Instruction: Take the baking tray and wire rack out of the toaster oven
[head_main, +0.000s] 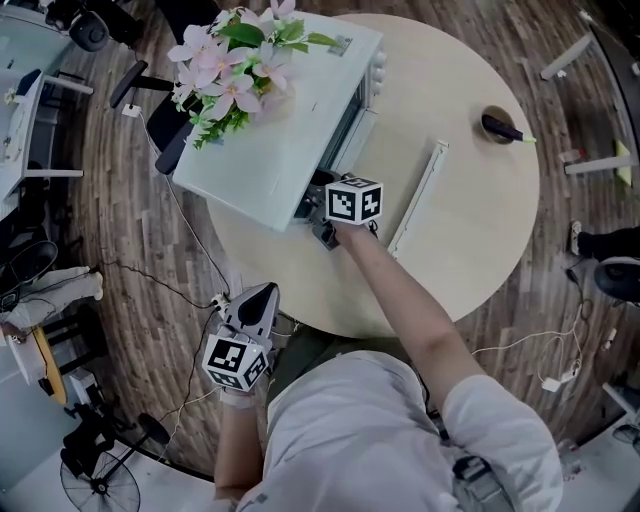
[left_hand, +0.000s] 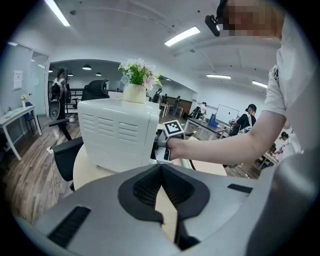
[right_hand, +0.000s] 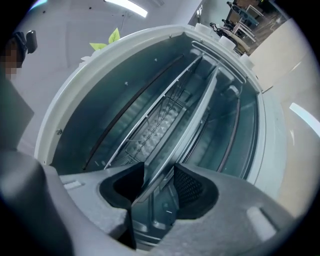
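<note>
A white toaster oven stands on the round table, its mouth facing my right gripper. In the right gripper view I look into the oven cavity. There the right gripper is shut on the front rim of the metal baking tray, which runs slantwise into the oven. The wire rack sits on the rails just beside the tray, inside. My left gripper hangs off the table's near edge, away from the oven; the left gripper is shut with nothing in it.
A vase of pink flowers stands on top of the oven. The open oven door lies out over the table right of my right hand. A small dark object rests near the table's far right rim. Office chairs and cables surround the table.
</note>
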